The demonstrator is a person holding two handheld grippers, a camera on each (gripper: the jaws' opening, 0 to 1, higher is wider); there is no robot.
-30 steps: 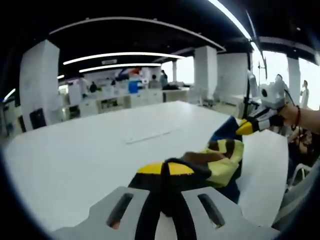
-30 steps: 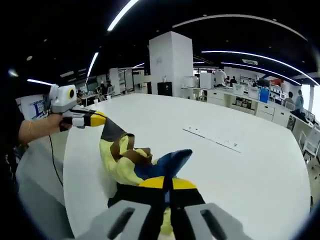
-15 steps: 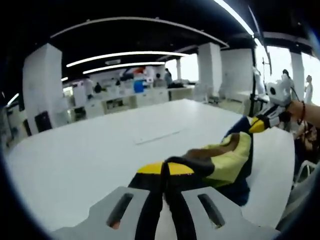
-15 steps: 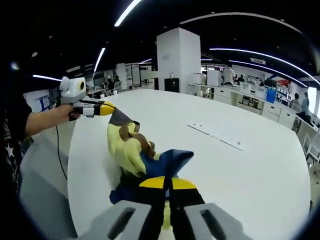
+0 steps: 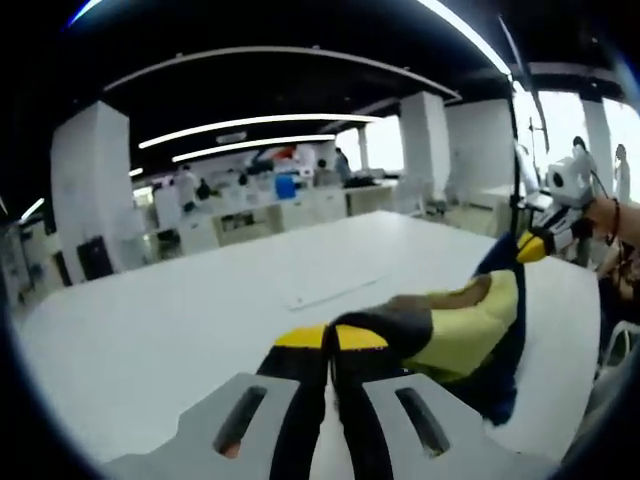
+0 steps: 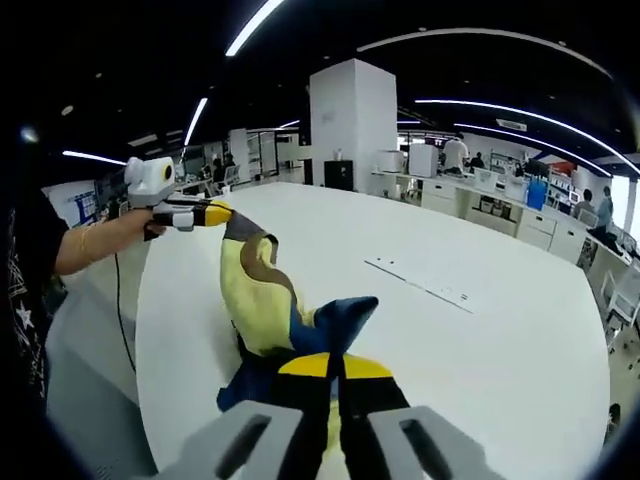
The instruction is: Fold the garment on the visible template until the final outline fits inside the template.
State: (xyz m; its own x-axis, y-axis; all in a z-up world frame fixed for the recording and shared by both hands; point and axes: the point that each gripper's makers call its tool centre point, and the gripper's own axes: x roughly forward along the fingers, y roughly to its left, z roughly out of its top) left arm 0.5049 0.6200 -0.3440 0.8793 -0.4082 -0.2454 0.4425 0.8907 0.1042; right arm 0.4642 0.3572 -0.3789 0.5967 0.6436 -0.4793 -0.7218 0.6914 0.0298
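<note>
A yellow, brown and navy garment (image 5: 462, 328) hangs stretched between both grippers above the white table (image 5: 150, 340). My left gripper (image 5: 331, 338) is shut on one end of it. At the right of the left gripper view, my right gripper (image 5: 530, 245) pinches the far end. In the right gripper view, my right gripper (image 6: 336, 366) is shut on the navy part of the garment (image 6: 262, 295), and the left gripper (image 6: 215, 213), held by a hand, grips the other end. The template (image 6: 420, 285) is a faint strip lying flat on the table, beyond the cloth; it also appears as the template (image 5: 335, 290).
The table's (image 6: 520, 350) curved edge runs close below the garment on the person's side. A person's arm and dark sleeve (image 6: 40, 260) are at the left. Desks, a white pillar (image 6: 347, 125) and people stand far behind.
The grippers have drawn apart and the bunched garment now hangs straighter and tauter between them. Both stay shut on the cloth.
</note>
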